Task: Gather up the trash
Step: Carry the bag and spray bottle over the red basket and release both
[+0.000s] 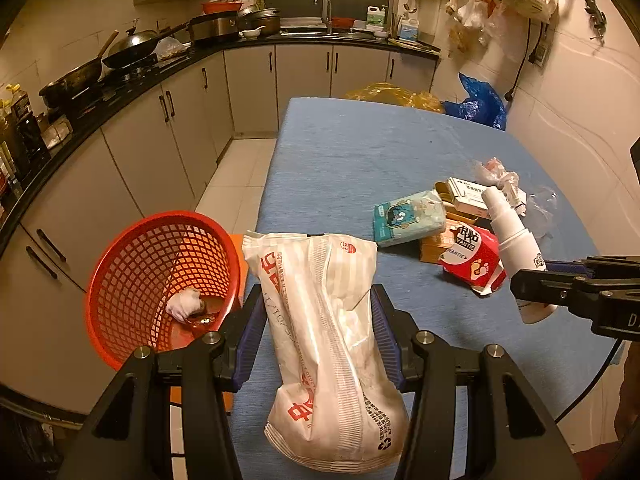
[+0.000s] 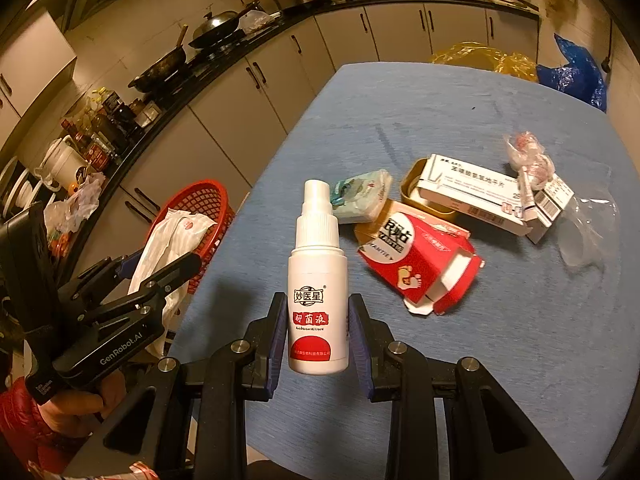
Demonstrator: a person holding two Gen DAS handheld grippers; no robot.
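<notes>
My left jaws (image 1: 318, 322) grip the white bag (image 1: 328, 340) above the table's (image 1: 360, 152) left edge, right jaws (image 2: 318, 332) clamp the spray bottle (image 2: 318, 280); I'd clear the red basket's (image 1: 160, 280) rim before letting go.

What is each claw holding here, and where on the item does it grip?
Left claw grips the white paper bag across its middle. Right claw clamps the white spray bottle by its lower body.
</notes>
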